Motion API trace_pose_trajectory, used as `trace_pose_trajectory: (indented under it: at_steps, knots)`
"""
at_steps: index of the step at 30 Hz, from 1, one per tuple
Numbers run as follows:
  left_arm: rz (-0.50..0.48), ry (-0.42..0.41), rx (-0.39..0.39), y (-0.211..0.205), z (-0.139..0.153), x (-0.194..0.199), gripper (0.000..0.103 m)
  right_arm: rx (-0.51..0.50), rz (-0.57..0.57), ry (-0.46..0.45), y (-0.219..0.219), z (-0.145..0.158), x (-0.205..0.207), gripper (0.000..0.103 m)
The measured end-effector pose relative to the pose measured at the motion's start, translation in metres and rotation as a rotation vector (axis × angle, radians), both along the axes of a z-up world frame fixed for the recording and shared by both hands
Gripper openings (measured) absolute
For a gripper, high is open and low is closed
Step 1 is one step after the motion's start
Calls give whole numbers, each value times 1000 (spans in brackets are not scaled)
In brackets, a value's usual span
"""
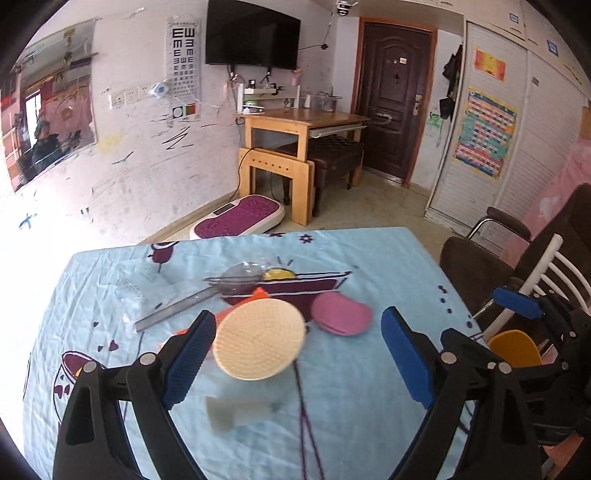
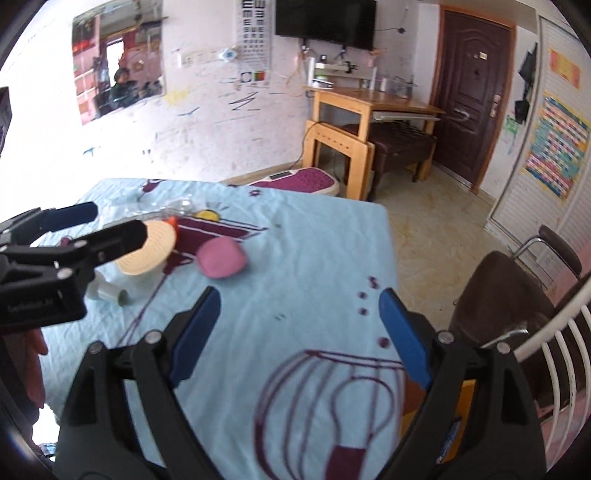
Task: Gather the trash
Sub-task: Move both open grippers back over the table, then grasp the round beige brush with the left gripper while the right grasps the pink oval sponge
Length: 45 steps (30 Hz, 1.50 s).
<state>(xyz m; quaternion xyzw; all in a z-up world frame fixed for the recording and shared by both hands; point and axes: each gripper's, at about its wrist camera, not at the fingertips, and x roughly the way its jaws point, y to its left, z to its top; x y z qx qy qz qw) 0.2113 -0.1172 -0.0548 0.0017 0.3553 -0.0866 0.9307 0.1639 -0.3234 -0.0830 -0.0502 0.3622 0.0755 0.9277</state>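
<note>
left wrist only: metal strainer [image 1: 236,282]

Round brush [image 1: 259,339] on tablecloth [image 1: 354,387], oval pad [image 1: 341,313] right of it, strainer [image 1: 236,279] behind.

The left gripper [image 2: 92,225] hides part of the cream disc [image 2: 155,254].

Home living room, wall-mounted TV [image 1: 252,35], scribbled walls, wooden desk [image 1: 303,122], cloth-covered table [image 1: 369,369]
</note>
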Motion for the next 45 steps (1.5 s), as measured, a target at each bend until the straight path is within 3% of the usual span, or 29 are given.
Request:
trace_pose_trajectory:
  at_steps: [11,18,25,30,33,45]
  knots:
    - [-9,123,50,17,-24,32,86,-31,17,30,14,-8,12,84]
    - [-112,373,-12,17,-37,62,86,-41,68,38,20,-11,14,84]
    - [-155,477,24,17,-40,69,86,-121,200,53,47,-20,20,84]
    - [-174,520,36,11,-41,79,84,-120,223,73,53,-25,32,84]
    - [-187,559,4,11,-44,86,60,-129,234,78,58,-27,37,84]
    - [-205,575,-73,19,-46,97,56,-149,260,97,60,-33,52,84]
